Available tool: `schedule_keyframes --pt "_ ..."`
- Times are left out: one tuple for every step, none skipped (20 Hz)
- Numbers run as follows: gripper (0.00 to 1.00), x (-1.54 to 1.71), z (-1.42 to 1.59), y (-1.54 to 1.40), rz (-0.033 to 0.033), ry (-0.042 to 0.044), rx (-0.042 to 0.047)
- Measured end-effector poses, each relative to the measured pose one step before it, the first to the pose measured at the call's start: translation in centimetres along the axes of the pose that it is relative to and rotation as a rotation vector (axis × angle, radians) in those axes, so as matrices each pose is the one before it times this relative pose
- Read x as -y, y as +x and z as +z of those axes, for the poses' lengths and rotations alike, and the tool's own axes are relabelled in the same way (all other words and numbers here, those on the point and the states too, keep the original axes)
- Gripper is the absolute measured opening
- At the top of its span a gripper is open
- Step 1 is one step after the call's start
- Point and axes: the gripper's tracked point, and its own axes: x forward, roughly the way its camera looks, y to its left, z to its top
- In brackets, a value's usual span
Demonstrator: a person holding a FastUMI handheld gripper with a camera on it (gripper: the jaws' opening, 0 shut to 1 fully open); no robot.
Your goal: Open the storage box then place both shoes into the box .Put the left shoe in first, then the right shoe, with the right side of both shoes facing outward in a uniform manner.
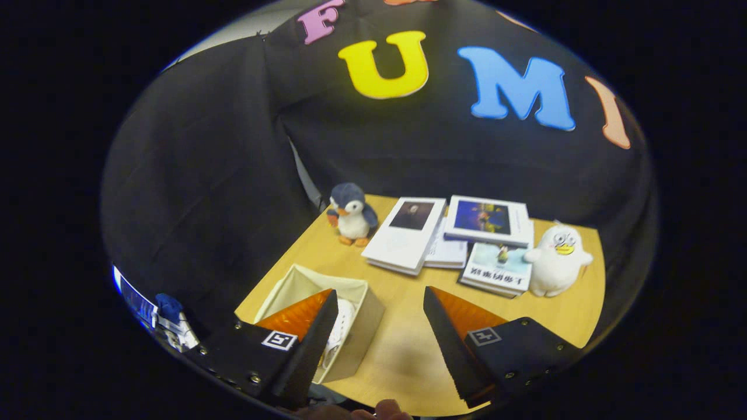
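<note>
The gripper (379, 300) is held above a wooden desk (402, 350), looking down along its two fingers (318, 332). The jaws are spread wide and nothing is held between them; only bare desk surface is seen in the gap.

The storage box (362, 332), a cream fabric bin with an open top, is seen standing on the desk just ahead of the left finger, which partly covers it. A white shoe (344, 324) is seen inside the box, lying against the wall nearest the gap between the fingers; most of it is hidden by the left finger, so its facing cannot be told. Whether a second shoe lies in the box cannot be told either.

Beyond the fingers, near the far edge of the desk, a small stuffed penguin (351, 214) is placed upright. Just beside it, several books (452, 239) are laid flat in a loose overlapping group, white covers up. A white plush toy (557, 259) with a yellow beak is stood at the other end of the books, touching the nearest one.

At the bottom, between the finger bases, part of a hand (373, 411) is visible. A blue and white object (169, 318) is noted off the desk beside the left finger; too blurred to identify.
</note>
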Motion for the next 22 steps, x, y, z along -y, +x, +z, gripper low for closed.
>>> schedule_keyframes --pt "0.91 1.203 1.343 -0.230 -0.03525 -0.01911 0.07679" --pt "0.91 1.001 1.151 -1.128 -0.03123 -0.01282 0.06955" --pt "0.91 1.179 1.219 -1.118 -0.03308 -0.00618 0.06798" --pt "0.91 1.004 1.309 -1.008 -0.03083 0.00105 0.06748" --pt "0.91 1.088 1.204 -1.034 -0.03309 0.00743 0.07266" --pt "0.91 0.970 1.259 -0.961 -0.02999 0.00600 0.06784" --pt "0.91 1.106 1.443 -0.868 -0.03213 0.00366 0.05625" --pt "0.91 0.933 1.095 -0.842 -0.03098 -0.00023 0.04353" --pt "0.91 0.770 0.918 -0.909 -0.02485 0.00199 0.03419" --pt "0.91 0.611 0.787 -0.711 -0.01883 0.00769 0.02718" --pt "0.91 0.367 0.661 -0.583 -0.01289 0.01185 0.02328" --pt "0.91 0.415 0.654 -0.388 -0.01237 0.01598 0.01997" --pt "0.91 0.337 0.721 -0.210 -0.00711 0.01436 0.01796" --pt "0.91 0.214 0.415 -0.047 -0.00681 0.00807 0.01263" --pt "0.90 0.545 0.274 -0.195 -0.00454 -0.00053 0.00416" --pt "0.91 0.491 0.114 -0.395 -0.00673 -0.00205 -0.00122" --pt "0.91 0.470 -0.043 -0.161 -0.00759 0.00348 -0.00314" --pt "0.91 0.223 -0.097 -0.125 -0.00655 0.00760 -0.00250" --pt "0.91 0.244 -0.207 0.021 -0.01068 0.00433 -0.00700" --pt "0.91 0.380 -0.164 -0.067 -0.01014 -0.00202 -0.00404" --pt "0.91 0.432 -0.194 0.065 -0.01205 -0.01004 -0.00331" --pt "0.91 0.431 -0.184 0.039 -0.01068 -0.01322 -0.00306"
